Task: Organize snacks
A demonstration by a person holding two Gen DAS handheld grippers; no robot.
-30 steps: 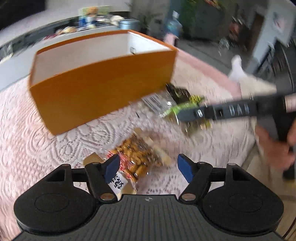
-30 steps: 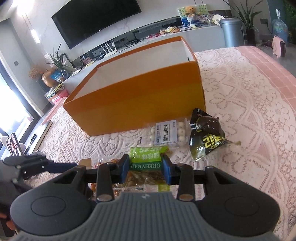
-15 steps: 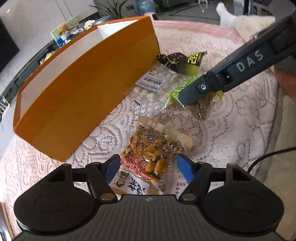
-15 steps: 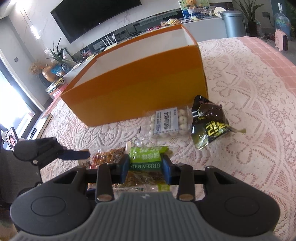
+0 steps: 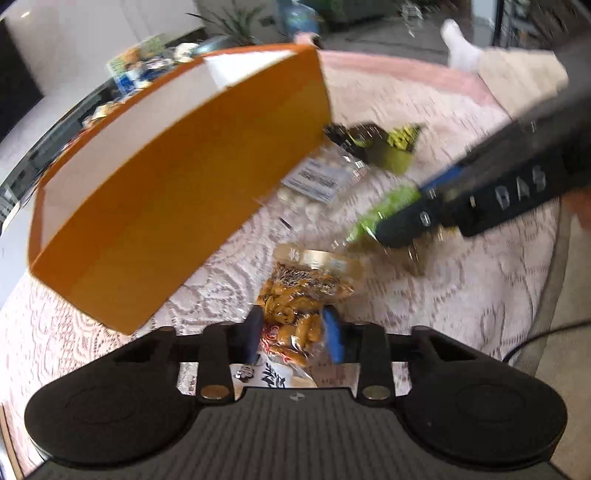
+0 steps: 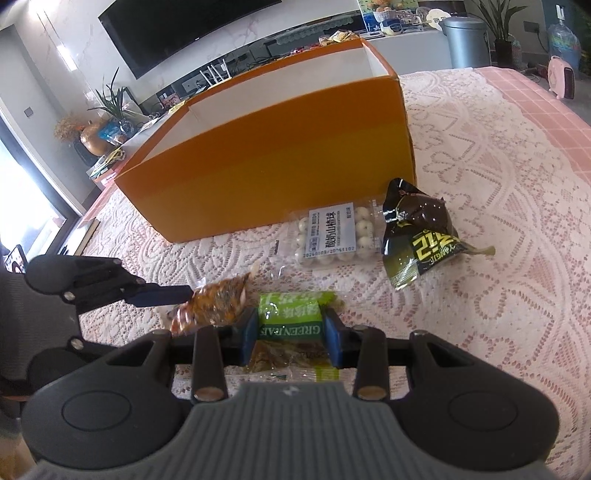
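My left gripper (image 5: 293, 334) is shut on a clear packet of orange-brown snacks (image 5: 303, 295), which also shows in the right wrist view (image 6: 212, 304), lifted slightly off the lace tablecloth. My right gripper (image 6: 290, 338) is shut on a green "GREEN" raisin packet (image 6: 291, 314), seen blurred in the left wrist view (image 5: 384, 210). An open orange box (image 6: 280, 173) with a white inside stands behind the snacks; it also shows in the left wrist view (image 5: 177, 206). A packet of white balls (image 6: 336, 236) and a dark green-black bag (image 6: 417, 236) lie in front of the box.
The pink lace tablecloth (image 6: 498, 206) covers the table. A TV (image 6: 177, 26), plants and a grey bin (image 6: 465, 40) stand far behind. The table's right edge drops off near a cable in the left wrist view (image 5: 543, 332).
My left gripper's fingers closed from wide open onto the orange-brown snack packet. My right gripper kept its hold on the green packet and shifted slightly.
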